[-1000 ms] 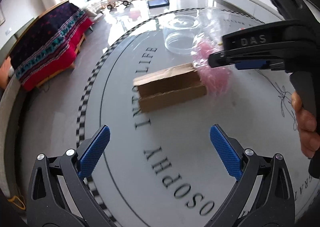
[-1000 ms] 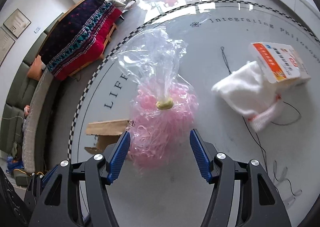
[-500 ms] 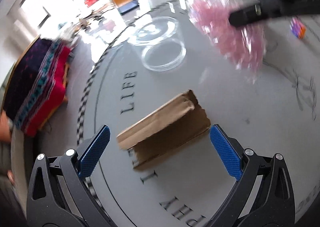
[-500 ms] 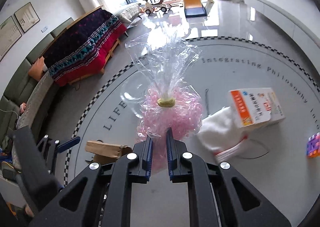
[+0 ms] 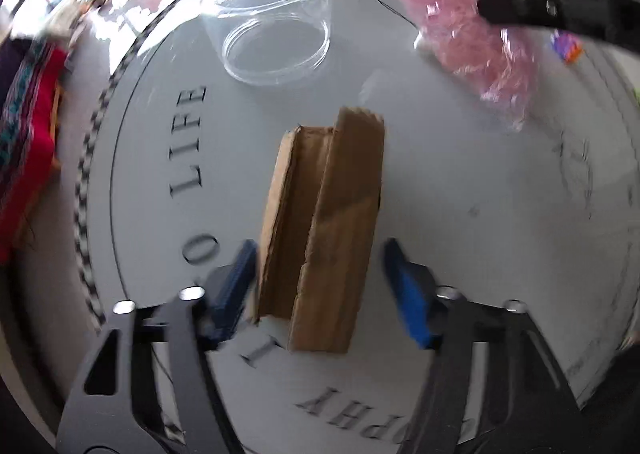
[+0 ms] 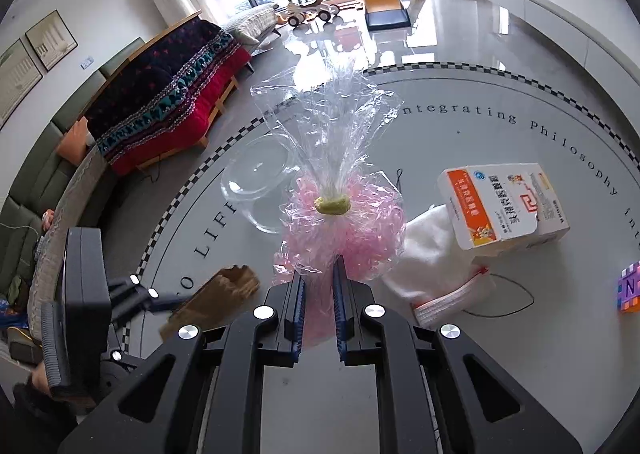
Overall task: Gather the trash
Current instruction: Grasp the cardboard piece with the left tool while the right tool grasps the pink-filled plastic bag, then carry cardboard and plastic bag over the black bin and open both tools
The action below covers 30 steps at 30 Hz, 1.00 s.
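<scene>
A folded brown cardboard piece (image 5: 344, 182) lies on the round white table. My left gripper (image 5: 319, 246) points down over its near end. Its jaws are closing with the cardboard between them; the left pad is beside one edge and a gap shows at the right pad. My right gripper (image 6: 318, 274) is shut on a clear bag of pink shreds (image 6: 344, 226) tied with a yellow band, and holds it above the table. In the left wrist view the bag (image 5: 472, 38) hangs at the top right from the right gripper (image 5: 484, 6).
A clear plastic tub (image 5: 272, 26) stands beyond the cardboard. To the right lie a white cloth (image 6: 432, 254), an orange-and-white medicine box (image 6: 504, 206), a black thread (image 6: 500, 302) and a purple block (image 6: 630, 290). A sofa with a red blanket (image 6: 168, 94) runs past the table's checkered rim (image 6: 180, 194).
My left gripper moved over the cardboard, rolled, and narrowed its jaws around it. My right gripper shut on the pink bag and lifted it off the table.
</scene>
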Motion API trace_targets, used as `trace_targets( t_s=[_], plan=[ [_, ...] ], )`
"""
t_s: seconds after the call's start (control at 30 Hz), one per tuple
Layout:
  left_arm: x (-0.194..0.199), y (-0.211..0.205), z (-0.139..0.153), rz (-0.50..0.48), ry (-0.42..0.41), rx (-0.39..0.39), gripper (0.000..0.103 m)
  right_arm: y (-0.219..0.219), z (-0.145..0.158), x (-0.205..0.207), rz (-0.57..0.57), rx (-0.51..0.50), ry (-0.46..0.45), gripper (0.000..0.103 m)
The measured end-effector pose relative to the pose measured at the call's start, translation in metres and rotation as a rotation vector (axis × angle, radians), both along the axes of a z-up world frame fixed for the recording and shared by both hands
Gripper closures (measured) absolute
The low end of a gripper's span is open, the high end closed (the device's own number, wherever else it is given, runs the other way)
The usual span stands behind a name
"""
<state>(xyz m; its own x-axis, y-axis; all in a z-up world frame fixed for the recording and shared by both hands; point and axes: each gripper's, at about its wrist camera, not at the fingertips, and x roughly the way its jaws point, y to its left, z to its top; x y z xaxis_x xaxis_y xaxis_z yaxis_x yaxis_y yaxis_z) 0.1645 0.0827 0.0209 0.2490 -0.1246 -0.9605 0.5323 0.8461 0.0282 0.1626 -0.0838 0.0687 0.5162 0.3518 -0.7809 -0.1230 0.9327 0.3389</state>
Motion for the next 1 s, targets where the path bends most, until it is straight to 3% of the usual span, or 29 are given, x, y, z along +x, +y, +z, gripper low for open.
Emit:
trace_targets(
  t_s=[0.03, 0.2, 0.6, 1.0],
  plan=[
    [-0.007, -0.003, 0.001, 0.032, -0.018, 0.004, 0.058, 0.001, 0.0, -0.001, 0.003, 0.004, 0.001, 0.089],
    [-0.033, -0.019, 0.001, 0.202, -0.093, 0.025, 0.071, -0.001, 0.004, -0.012, 0.002, 0.018, 0.0, 0.089],
    [-0.115, -0.034, 0.023, 0.308, -0.172, -0.122, 0.072, 0.002, 0.029, -0.069, 0.055, 0.034, -0.005, 0.089],
    [-0.213, 0.001, 0.051, 0.411, -0.242, -0.164, 0.072, 0.044, 0.055, -0.165, 0.216, 0.012, -0.044, 0.089]
  ],
)
